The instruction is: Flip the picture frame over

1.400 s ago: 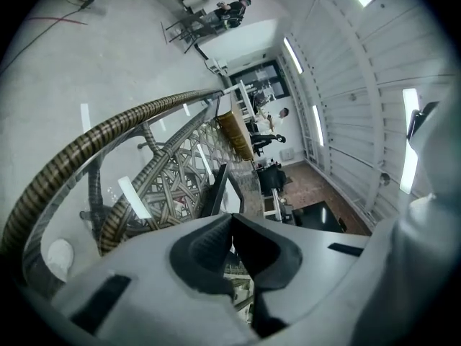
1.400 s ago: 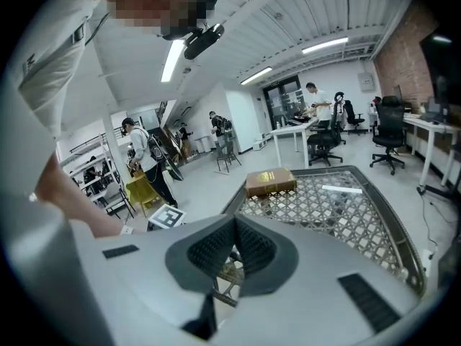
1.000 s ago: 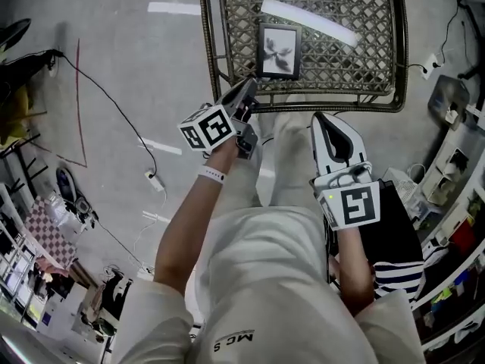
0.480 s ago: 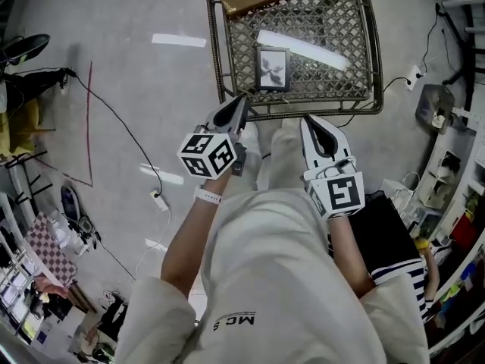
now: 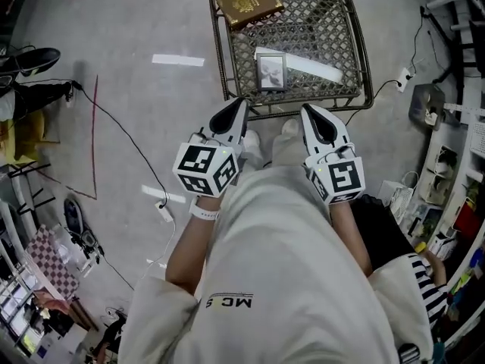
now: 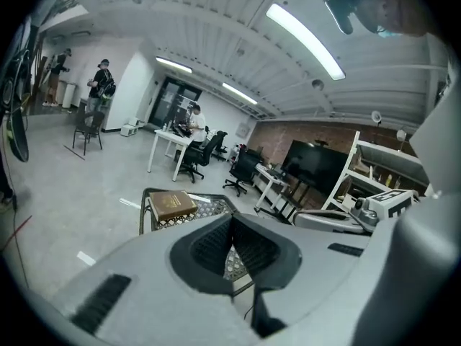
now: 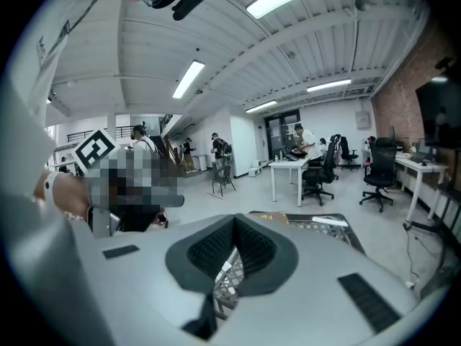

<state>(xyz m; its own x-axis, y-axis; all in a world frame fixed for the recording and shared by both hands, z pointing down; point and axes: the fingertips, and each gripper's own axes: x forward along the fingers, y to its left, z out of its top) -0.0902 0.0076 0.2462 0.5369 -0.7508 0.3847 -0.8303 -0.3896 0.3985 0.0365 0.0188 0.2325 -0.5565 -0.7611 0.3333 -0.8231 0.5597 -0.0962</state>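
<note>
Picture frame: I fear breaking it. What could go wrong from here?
1. The picture frame lies flat on the wire table, so a gripper may push it rather than catch an edge.
2. It sits near the table's front rim and might slip off.
3. The left gripper and right gripper are shut and must open first.

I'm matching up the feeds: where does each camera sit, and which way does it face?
Head view: on the head, steeply down at table, frame, book; arms, torso, left gripper, right gripper show.
Left gripper view: on that gripper, forward along its shut jaws into the office; clothing shows right.
Right gripper view: likewise along shut jaws; sleeve shows left.
Head and left gripper views share book, table.
</note>
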